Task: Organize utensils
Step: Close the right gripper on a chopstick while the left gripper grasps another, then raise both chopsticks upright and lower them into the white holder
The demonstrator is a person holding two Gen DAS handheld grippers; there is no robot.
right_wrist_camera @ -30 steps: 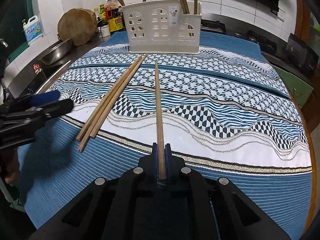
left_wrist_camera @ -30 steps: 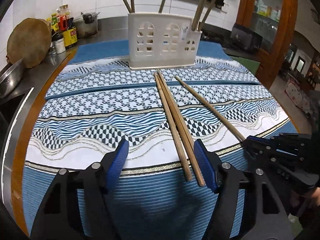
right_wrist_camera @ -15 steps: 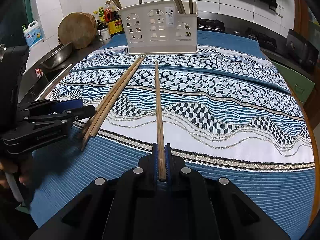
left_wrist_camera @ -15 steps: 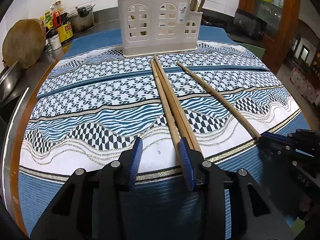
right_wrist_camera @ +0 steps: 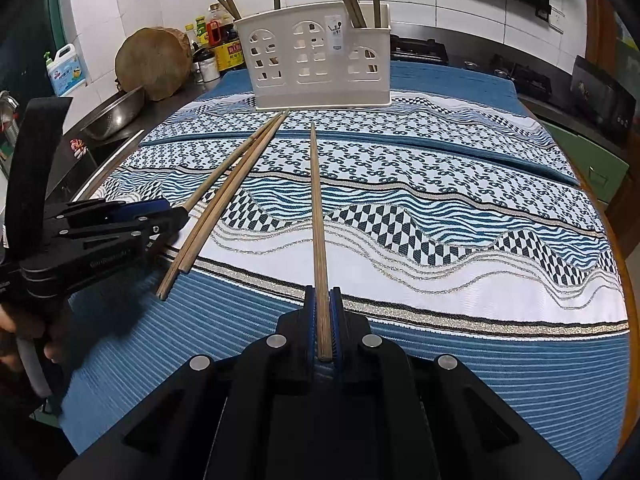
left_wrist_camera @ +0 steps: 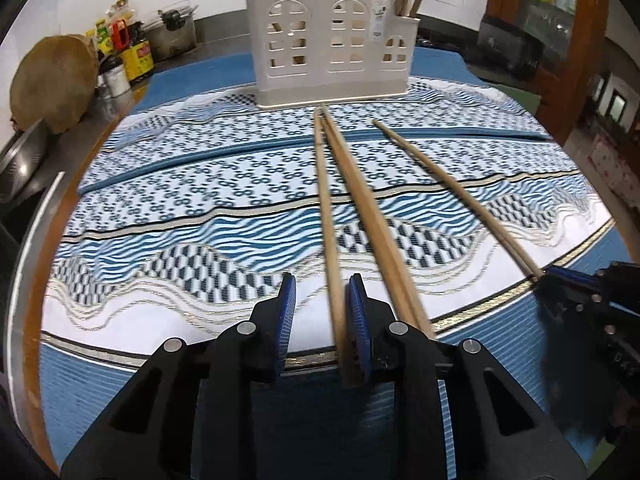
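A white utensil holder [left_wrist_camera: 330, 46] with several chopsticks in it stands at the far end of the patterned cloth; it also shows in the right wrist view [right_wrist_camera: 316, 58]. My left gripper [left_wrist_camera: 320, 284] is open, its jaws around the near end of one chopstick [left_wrist_camera: 328, 216], which lies against the right pad. Two more chopsticks [left_wrist_camera: 360, 200] lie just right of it, outside the jaws. My right gripper [right_wrist_camera: 323, 294] is shut on a single chopstick [right_wrist_camera: 316, 208] that points at the holder and lies low over the cloth.
A round wooden board [right_wrist_camera: 154, 62], sauce bottles [right_wrist_camera: 224, 42], a steel bowl [right_wrist_camera: 114, 114] and a detergent bottle [right_wrist_camera: 64, 70] stand at the left. A stove [right_wrist_camera: 520, 76] lies at the back right. The blue cloth [right_wrist_camera: 480, 380] covers the near table.
My left gripper has moved forward and right and narrowed its jaws around one chopstick of the group. My right gripper has stayed shut on its chopstick, almost still.
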